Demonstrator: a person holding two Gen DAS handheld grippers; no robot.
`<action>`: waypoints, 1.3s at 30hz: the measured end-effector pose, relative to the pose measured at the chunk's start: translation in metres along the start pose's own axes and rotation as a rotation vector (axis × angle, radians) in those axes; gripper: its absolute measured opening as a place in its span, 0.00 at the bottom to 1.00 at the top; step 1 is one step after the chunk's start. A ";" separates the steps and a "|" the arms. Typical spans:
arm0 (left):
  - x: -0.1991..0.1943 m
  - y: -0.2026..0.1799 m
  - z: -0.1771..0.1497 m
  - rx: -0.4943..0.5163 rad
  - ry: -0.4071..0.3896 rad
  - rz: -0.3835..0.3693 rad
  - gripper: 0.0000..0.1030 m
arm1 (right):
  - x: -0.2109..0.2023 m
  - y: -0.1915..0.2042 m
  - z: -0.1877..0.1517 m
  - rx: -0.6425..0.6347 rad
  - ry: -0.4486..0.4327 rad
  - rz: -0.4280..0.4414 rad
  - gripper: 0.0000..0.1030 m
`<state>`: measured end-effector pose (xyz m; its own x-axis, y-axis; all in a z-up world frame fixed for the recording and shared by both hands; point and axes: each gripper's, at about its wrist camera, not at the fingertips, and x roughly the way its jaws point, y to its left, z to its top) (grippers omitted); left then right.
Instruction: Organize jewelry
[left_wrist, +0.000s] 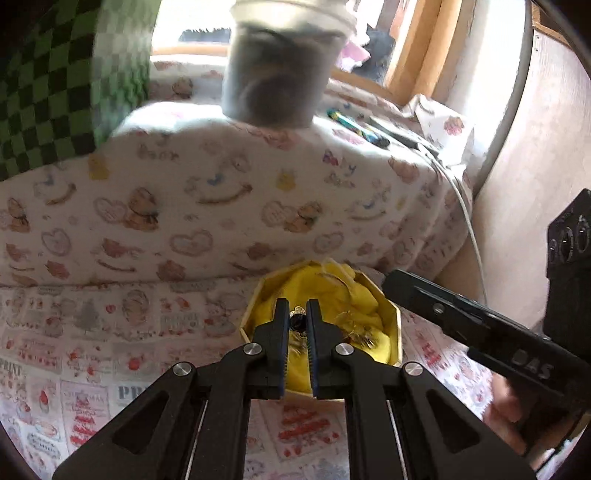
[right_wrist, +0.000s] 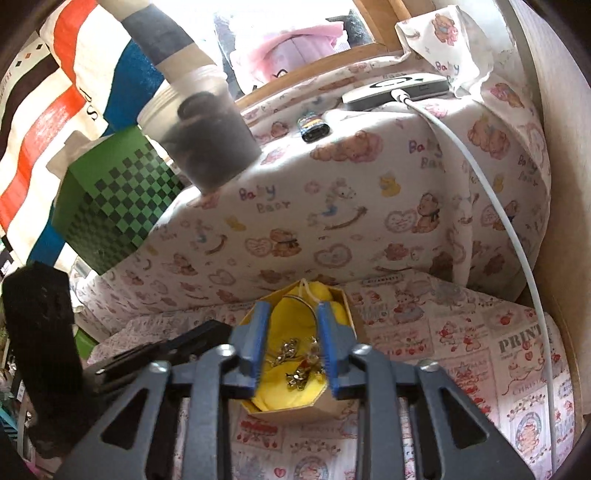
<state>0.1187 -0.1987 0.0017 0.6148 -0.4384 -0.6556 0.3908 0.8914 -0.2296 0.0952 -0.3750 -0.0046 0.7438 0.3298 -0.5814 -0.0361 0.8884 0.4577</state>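
Observation:
An octagonal cardboard box (left_wrist: 395, 325) lined with yellow cloth sits on the patterned sheet; it also shows in the right wrist view (right_wrist: 317, 408). Gold jewelry (right_wrist: 295, 363) lies on the cloth inside. My left gripper (left_wrist: 297, 308) hovers over the box, its jaws nearly closed on a small gold piece with a dark stone (left_wrist: 296, 320). My right gripper (right_wrist: 291, 314) is open above the box, jaws on either side of the jewelry, holding nothing. The right gripper's body shows in the left wrist view (left_wrist: 480, 328), and the left gripper's in the right wrist view (right_wrist: 166, 350).
A cushion with a bear print (left_wrist: 221, 206) rises behind the box. On it stand a grey translucent cup (left_wrist: 277, 74), a green checkered box (right_wrist: 118, 206), a small dark lighter-like object (right_wrist: 314, 127) and a device with a white cable (right_wrist: 509, 236). A wall is at the right.

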 end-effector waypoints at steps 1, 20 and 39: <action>0.000 0.001 0.000 0.000 -0.006 -0.004 0.11 | -0.002 0.000 0.000 -0.002 -0.007 -0.019 0.33; -0.126 0.033 -0.022 0.077 -0.365 0.208 0.71 | -0.043 0.042 -0.024 -0.205 -0.162 -0.139 0.49; -0.157 0.078 -0.082 0.067 -0.547 0.377 1.00 | -0.054 0.092 -0.079 -0.377 -0.420 -0.259 1.00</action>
<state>-0.0041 -0.0511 0.0279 0.9698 -0.1086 -0.2186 0.1115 0.9938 0.0008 -0.0011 -0.2859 0.0158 0.9563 0.0029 -0.2925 0.0040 0.9997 0.0232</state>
